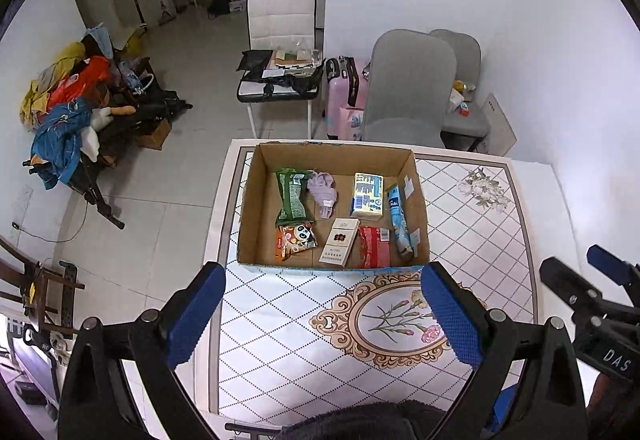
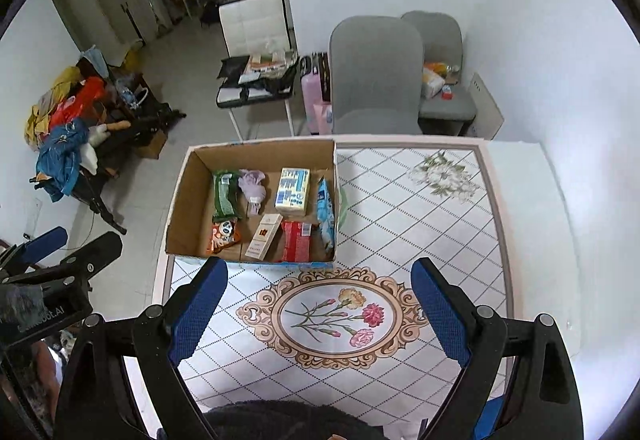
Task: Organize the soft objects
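Note:
An open cardboard box [image 1: 418, 192] [image 2: 180, 196] stands on the patterned table [image 1: 472, 240] [image 2: 420, 224]. Inside lie a green packet [image 1: 294, 196] [image 2: 225, 194], a lilac cloth bundle [image 1: 325, 194] [image 2: 253, 188], a yellow tissue pack [image 1: 367, 196] [image 2: 294, 190], a blue pouch [image 1: 400, 220] [image 2: 326, 214], a panda snack bag [image 1: 295, 238] [image 2: 223, 236], a white carton [image 1: 339, 242] [image 2: 264, 236] and a red packet [image 1: 374, 246] [image 2: 297, 246]. My left gripper [image 1: 322, 314] is open and empty, above the table in front of the box. My right gripper [image 2: 320, 314] is open and empty, beside it.
Two grey chairs [image 1: 408, 88] [image 2: 376, 76] stand behind the table's far edge. A white chair [image 1: 280, 40] with clutter and a pink suitcase [image 1: 344, 96] are beyond. A pile of clothes [image 1: 68, 108] lies on the floor at left.

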Demonstrator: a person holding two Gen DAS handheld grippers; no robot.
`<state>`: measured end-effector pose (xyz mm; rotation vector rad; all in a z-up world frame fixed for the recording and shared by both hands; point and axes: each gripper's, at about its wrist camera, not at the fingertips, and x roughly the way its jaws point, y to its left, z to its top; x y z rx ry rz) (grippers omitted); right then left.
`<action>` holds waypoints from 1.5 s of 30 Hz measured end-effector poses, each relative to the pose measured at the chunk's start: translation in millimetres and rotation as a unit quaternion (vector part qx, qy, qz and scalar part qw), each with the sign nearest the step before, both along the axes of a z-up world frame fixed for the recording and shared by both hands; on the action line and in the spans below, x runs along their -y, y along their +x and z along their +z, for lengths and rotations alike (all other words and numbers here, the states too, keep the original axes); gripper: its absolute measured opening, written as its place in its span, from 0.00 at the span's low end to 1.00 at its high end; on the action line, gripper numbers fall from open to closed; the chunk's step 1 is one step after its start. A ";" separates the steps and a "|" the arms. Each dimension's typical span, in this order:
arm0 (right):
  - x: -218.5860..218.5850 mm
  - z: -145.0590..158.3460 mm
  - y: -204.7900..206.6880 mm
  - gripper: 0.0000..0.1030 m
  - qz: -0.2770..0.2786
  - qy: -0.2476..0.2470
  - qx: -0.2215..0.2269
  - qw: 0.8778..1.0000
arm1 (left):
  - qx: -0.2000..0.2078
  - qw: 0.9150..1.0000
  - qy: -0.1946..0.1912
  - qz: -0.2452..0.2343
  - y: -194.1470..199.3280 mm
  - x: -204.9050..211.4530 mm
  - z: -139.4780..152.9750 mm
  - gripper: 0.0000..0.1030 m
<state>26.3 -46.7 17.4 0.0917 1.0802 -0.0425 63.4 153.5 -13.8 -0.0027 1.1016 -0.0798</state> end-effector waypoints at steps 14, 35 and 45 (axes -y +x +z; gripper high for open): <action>0.9 28.6 -24.4 0.92 0.001 -0.013 0.017 1.000 | 0.016 1.000 0.005 0.008 -20.6 1.3 17.2 0.97; 10.2 27.1 -27.2 0.92 -0.025 -0.024 0.019 0.999 | 0.021 1.000 0.004 0.001 -25.3 9.1 25.3 0.97; 14.0 28.3 -31.0 0.92 -0.028 -0.028 0.019 0.999 | 0.014 1.000 0.006 -0.005 -26.4 13.7 24.6 0.97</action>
